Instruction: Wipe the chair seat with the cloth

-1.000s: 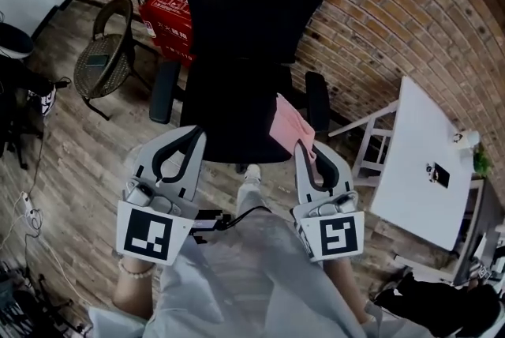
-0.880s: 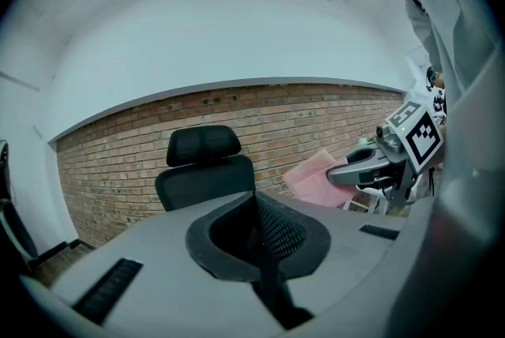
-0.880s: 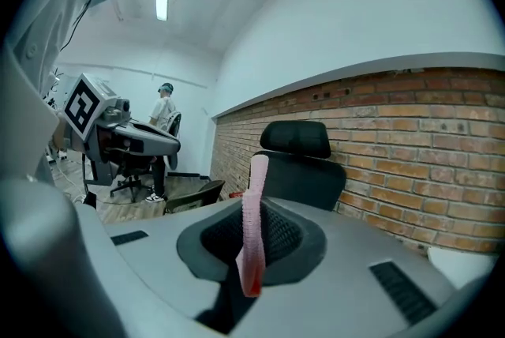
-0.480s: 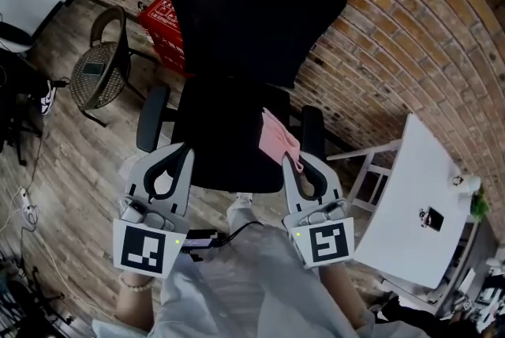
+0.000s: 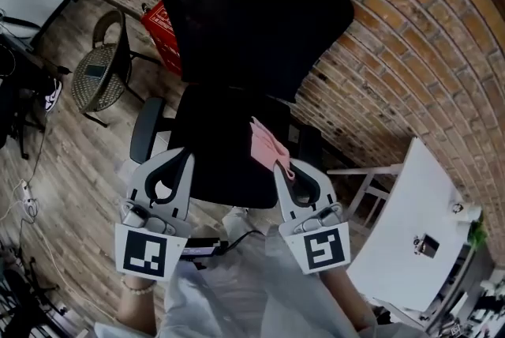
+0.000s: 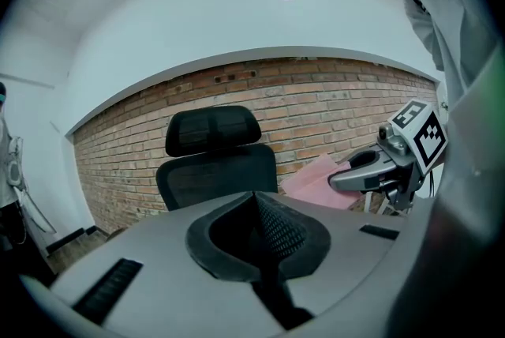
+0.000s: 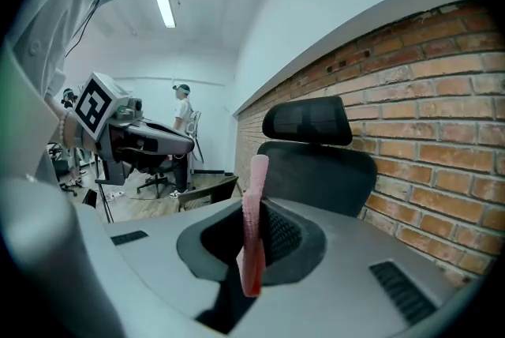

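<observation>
A black office chair stands against the brick wall, its seat [image 5: 225, 147] just ahead of both grippers and its tall back [image 5: 252, 13] beyond. My right gripper [image 5: 282, 168] is shut on a pink cloth [image 5: 267, 145], which sticks up over the seat's right side. In the right gripper view the cloth [image 7: 252, 226] runs as a thin pink strip pinched between the jaws. My left gripper [image 5: 175, 163] is shut with nothing in it, near the seat's front left. The left gripper view shows the chair's back [image 6: 217, 159] and the pink cloth [image 6: 319, 182] at the right.
Two padded armrests [image 5: 144, 129] flank the seat. A wicker chair [image 5: 99, 68] and a red box [image 5: 160, 24] stand at the left by the brick wall [image 5: 394, 36]. A white table [image 5: 398, 238] is at the lower right. A person [image 7: 183, 111] stands far off in the room.
Both grippers and the head view have moved closer to the chair and slightly left. The pink cloth stays held in the right gripper and now sits further over the seat.
</observation>
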`<state>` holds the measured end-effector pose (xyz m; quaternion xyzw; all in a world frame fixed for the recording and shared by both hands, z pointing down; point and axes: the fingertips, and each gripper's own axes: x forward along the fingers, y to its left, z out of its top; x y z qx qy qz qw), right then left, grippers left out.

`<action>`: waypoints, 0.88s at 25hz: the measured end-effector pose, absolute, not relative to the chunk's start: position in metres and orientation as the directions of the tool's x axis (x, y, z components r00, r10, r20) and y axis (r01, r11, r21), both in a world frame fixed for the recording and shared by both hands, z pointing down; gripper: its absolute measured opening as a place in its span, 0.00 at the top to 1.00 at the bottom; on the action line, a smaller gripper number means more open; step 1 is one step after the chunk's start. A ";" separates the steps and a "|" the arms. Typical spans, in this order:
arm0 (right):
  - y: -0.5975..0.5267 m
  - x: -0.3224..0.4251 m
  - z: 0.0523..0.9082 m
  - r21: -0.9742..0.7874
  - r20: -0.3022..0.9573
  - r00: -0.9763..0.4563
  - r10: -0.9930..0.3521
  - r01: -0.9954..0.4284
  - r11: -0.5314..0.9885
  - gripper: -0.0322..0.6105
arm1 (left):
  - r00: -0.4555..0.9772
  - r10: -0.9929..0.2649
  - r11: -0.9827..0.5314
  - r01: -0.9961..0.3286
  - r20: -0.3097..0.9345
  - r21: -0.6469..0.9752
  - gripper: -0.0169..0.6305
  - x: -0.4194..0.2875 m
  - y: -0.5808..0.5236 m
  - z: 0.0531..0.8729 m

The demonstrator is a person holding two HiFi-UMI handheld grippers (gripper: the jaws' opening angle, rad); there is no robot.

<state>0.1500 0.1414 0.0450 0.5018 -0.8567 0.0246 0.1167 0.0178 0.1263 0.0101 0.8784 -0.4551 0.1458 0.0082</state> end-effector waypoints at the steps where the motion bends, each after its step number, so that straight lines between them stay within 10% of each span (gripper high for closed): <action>1: 0.139 0.152 0.047 0.072 0.228 -0.476 -0.849 -0.862 0.502 0.86 | 0.541 -0.797 -0.585 -0.802 0.268 -0.121 0.95 0.021 0.125 0.011; 22: 0.096 0.136 0.113 0.057 0.324 -0.484 -0.813 -0.848 0.527 0.86 | 0.548 -0.779 -0.602 -0.789 0.303 -0.120 0.95 0.011 0.077 0.064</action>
